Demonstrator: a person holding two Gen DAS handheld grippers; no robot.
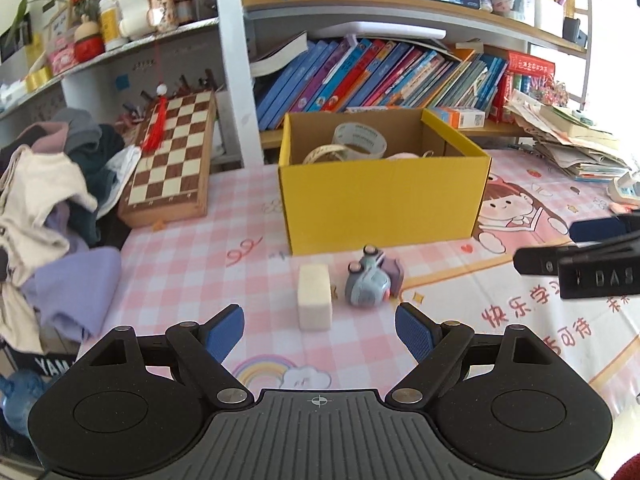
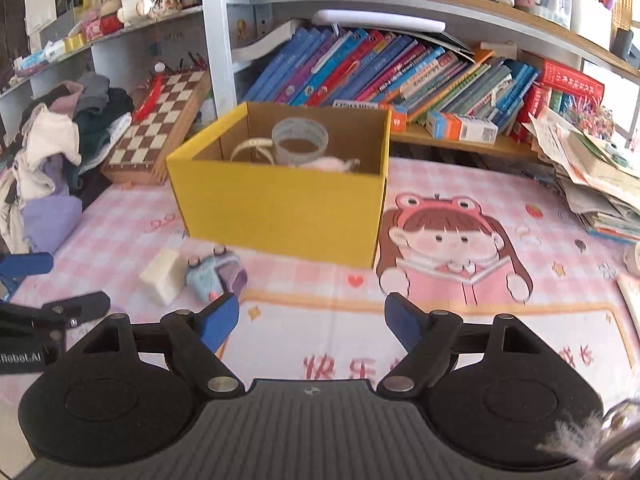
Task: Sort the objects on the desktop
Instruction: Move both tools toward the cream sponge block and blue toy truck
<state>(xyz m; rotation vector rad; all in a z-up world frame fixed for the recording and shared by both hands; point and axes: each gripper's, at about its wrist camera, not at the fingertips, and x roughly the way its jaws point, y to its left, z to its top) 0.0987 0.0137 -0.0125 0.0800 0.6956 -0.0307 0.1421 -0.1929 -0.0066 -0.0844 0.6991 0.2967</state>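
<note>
A yellow cardboard box (image 1: pixel 380 196) stands on the pink checked desk mat and holds tape rolls (image 1: pixel 360 140) and a pink item. In front of it lie a cream block (image 1: pixel 315 296) and a blue-grey toy car (image 1: pixel 366 284) on its side. My left gripper (image 1: pixel 320 326) is open and empty, just short of the block. My right gripper (image 2: pixel 312 322) is open and empty, to the right of the block (image 2: pixel 162 276) and the car (image 2: pixel 210 274), facing the box (image 2: pixel 280 208). The right gripper's fingers (image 1: pixel 576 268) show at the left view's right edge.
A chessboard (image 1: pixel 172 160) leans at the back left beside a pile of clothes (image 1: pixel 48 208). Books fill the shelf (image 1: pixel 380 80) behind the box. A stack of papers (image 2: pixel 592 172) lies at the right. A fluffy keyring (image 2: pixel 600 436) shows at the lower right.
</note>
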